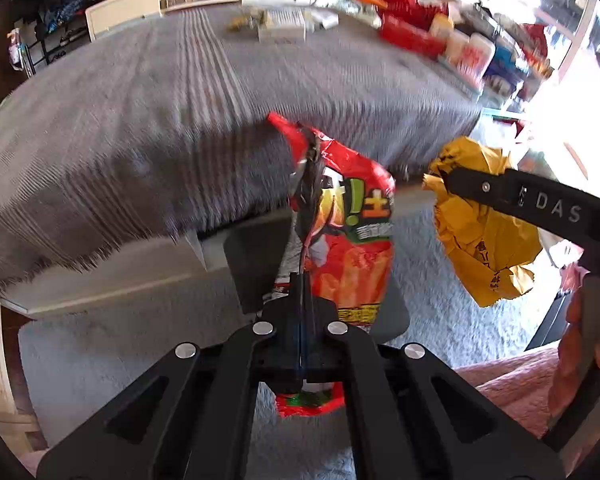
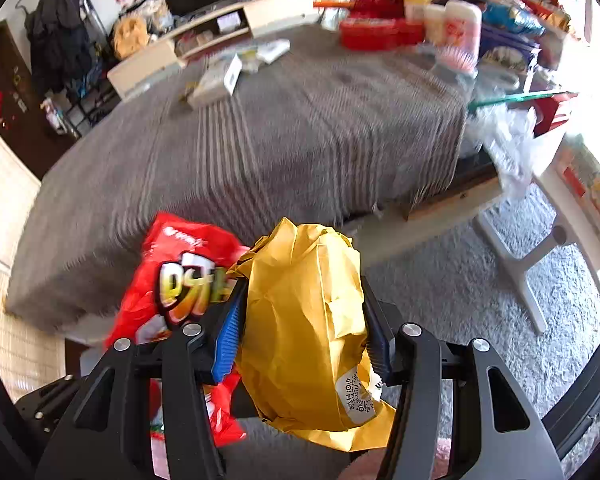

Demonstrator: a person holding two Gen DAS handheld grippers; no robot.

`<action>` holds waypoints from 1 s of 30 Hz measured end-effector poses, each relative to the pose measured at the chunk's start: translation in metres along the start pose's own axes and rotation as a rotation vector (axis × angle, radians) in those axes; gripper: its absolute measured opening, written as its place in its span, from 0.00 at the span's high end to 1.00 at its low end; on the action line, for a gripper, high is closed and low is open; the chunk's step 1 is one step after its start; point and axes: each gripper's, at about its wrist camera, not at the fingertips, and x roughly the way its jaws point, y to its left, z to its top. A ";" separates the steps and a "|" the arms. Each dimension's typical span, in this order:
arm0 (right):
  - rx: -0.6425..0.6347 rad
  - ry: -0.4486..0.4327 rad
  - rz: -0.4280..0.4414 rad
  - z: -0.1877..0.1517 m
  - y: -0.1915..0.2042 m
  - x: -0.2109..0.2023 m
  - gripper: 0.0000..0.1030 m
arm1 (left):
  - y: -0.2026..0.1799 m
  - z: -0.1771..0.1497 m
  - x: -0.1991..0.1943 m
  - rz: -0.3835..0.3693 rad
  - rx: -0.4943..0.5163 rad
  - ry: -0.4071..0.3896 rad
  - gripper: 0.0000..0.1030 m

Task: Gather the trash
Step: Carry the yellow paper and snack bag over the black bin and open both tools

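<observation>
In the left wrist view the left gripper sits at the lower centre of the frame, its jaws pressed together on a crinkled red foil snack bag that stands up from the fingers and also pokes out below them. To the right of it, in the middle right of the frame, the right gripper clamps a crumpled yellow paper wrapper.

In the right wrist view the same yellow wrapper fills the lower centre, squeezed between the blue-padded fingers of the right gripper, with a printed code label near its lower end. The red bag hangs just beside it at lower left.

Behind both, a grey striped blanket covers a low table whose upper right end is crowded with blurred red and white packages. Pale shaggy carpet lies at lower right.
</observation>
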 end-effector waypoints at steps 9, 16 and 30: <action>0.011 0.130 0.003 -0.025 0.002 0.062 0.48 | 0.007 -0.013 0.059 -0.051 -0.029 0.104 1.00; 0.040 0.163 0.043 -0.028 0.003 0.093 0.46 | 0.019 -0.015 0.089 -0.059 -0.063 0.128 1.00; 0.022 0.166 0.028 -0.020 0.014 0.103 0.14 | 0.027 -0.010 0.087 -0.018 -0.051 0.080 0.52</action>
